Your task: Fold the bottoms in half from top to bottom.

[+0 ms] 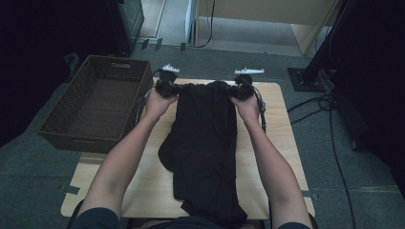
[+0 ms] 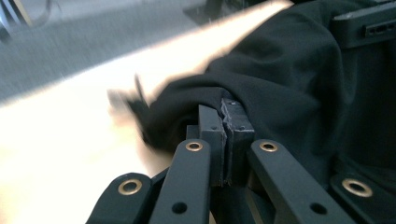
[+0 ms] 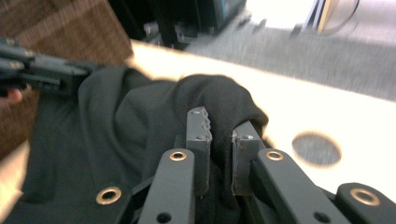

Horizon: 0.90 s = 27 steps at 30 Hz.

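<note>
Table (image 1: 282,143): a light wooden top is being used as the work surface, standing on grey carpet.
Basket (image 1: 71,112): a brown woven basket is being kept just beside the table's left edge, overlapping its near left corner.
Garment (image 1: 205,148): a black garment is being stretched down the middle of the table, from its far edge to the near edge; its far end is being held up at two corners.
Left gripper (image 1: 167,87): it is being held at the garment's far left corner; in the left gripper view (image 2: 227,114) the jaws are being pressed together on a fold of the black cloth.
Right gripper (image 1: 241,90): it is being held at the far right corner; in the right gripper view (image 3: 220,128) the jaws are being clamped on a bunch of the cloth, a narrow gap being left between them.
</note>
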### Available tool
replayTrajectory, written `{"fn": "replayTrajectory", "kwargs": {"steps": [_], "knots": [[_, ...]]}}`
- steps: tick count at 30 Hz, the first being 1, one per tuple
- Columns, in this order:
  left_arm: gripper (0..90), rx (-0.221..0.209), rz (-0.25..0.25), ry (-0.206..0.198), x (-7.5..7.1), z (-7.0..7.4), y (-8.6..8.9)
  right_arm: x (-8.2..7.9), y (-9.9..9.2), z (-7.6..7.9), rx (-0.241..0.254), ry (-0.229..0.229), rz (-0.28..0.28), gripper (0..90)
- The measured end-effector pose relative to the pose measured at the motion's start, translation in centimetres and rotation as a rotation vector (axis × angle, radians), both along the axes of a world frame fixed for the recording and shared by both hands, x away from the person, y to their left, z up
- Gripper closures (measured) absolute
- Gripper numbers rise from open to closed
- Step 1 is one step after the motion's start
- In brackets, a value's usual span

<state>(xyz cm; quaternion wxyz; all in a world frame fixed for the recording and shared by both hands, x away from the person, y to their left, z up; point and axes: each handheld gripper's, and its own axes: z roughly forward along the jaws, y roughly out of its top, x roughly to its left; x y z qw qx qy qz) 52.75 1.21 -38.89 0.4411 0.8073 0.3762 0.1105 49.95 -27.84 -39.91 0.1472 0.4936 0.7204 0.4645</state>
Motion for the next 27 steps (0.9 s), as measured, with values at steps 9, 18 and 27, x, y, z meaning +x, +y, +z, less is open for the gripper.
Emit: {"fn": "replayTrajectory", "kwargs": {"steps": [9, 18, 27], "knots": [[88.0, -0.069, 0.056, -0.222, 0.2, 6.6, 0.8, 1.0, -0.4, 8.7, -0.002, -0.28, -0.062, 81.3], [87.9, 0.008, -0.04, -0.144, -3.1, 1.5, 0.1, -1.3, -1.7, 3.4, -0.052, -0.128, -0.036, 81.1], [87.6, 0.003, -0.109, -0.068, -7.5, -2.4, 0.5, -6.3, -2.0, -0.3, -0.061, -0.085, 0.034, 80.6]]}}
